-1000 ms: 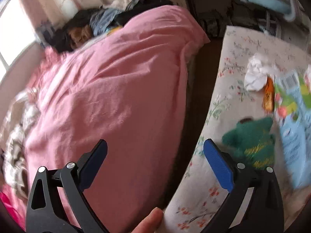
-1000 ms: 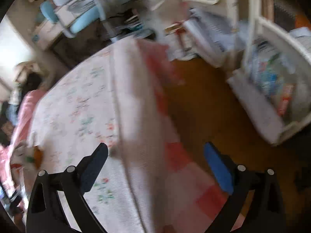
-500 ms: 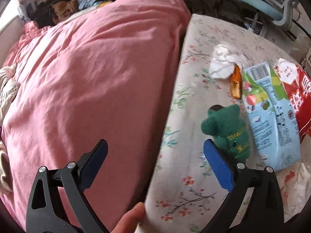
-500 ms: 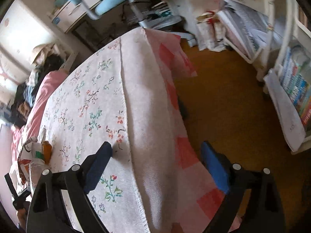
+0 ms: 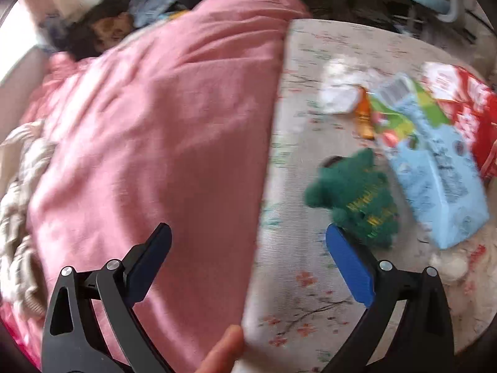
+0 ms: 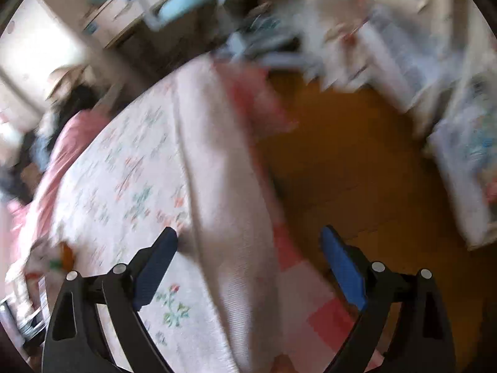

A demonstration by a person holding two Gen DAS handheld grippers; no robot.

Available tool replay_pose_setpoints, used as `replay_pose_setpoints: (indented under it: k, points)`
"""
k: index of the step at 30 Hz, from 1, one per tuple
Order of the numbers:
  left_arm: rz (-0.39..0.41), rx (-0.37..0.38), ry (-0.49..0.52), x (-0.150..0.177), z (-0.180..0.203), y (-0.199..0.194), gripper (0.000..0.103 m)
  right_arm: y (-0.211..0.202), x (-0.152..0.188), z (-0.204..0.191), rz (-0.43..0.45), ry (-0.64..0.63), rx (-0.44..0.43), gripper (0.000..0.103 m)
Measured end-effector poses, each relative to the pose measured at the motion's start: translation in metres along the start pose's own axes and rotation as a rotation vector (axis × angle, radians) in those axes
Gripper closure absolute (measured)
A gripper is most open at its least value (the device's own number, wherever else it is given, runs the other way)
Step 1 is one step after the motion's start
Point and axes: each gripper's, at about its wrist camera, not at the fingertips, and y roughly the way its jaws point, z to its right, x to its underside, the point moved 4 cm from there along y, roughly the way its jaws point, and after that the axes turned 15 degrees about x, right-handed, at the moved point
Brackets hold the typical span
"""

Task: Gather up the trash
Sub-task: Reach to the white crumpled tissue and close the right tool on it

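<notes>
No lettering can be read in either view; motion blur smears all print. Left wrist view: a barcode patch and dark lines of small print stand on the blue-and-green carton (image 5: 435,168), ahead and to the right of the right-hand jaw, and white characters stand on the red packet (image 5: 462,99) beyond it; yellow markings cross the green plush toy (image 5: 363,205) just ahead of that jaw. None resolves into words. Right wrist view: nothing legible.
</notes>
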Motion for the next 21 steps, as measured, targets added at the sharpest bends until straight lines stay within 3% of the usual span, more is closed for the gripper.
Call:
replay_pose_setpoints:
  k: [1,3,5,6,8,11,14,17,21]
  points:
    - [0.025,-0.007,-0.025,-0.002,-0.003,-0.009,0.007,-0.031,0.0,-0.013,0.143,-0.058,0.019,0.014]
    - [0.111,0.013,-0.061,-0.003,-0.001,-0.034,0.007,-0.076,0.011,-0.046,0.28,-0.207,-0.037,0.012]
    - [0.163,0.055,-0.076,0.002,0.006,-0.053,0.007,-0.105,0.038,-0.083,0.231,-0.346,-0.215,0.012]
    - [0.167,0.092,-0.087,0.006,0.008,-0.058,0.007,-0.115,0.06,-0.101,0.151,-0.402,-0.333,0.012]
    - [0.158,0.182,-0.101,0.011,0.019,-0.061,0.007,-0.13,0.102,-0.125,0.046,-0.473,-0.469,0.012]
    - [0.159,0.215,-0.061,0.018,0.041,-0.061,0.007,-0.147,0.156,-0.15,-0.016,-0.55,-0.565,0.012]
    - [0.173,0.206,-0.057,0.022,0.041,-0.066,0.007,-0.158,0.187,-0.182,-0.035,-0.618,-0.616,0.012]
    - [0.18,0.223,-0.153,0.022,0.019,-0.066,0.007,-0.158,0.192,-0.206,-0.01,-0.637,-0.605,0.013]
    - [0.181,0.276,-0.294,0.015,-0.012,-0.057,0.007,-0.131,0.183,-0.229,-0.018,-0.641,-0.513,0.035]
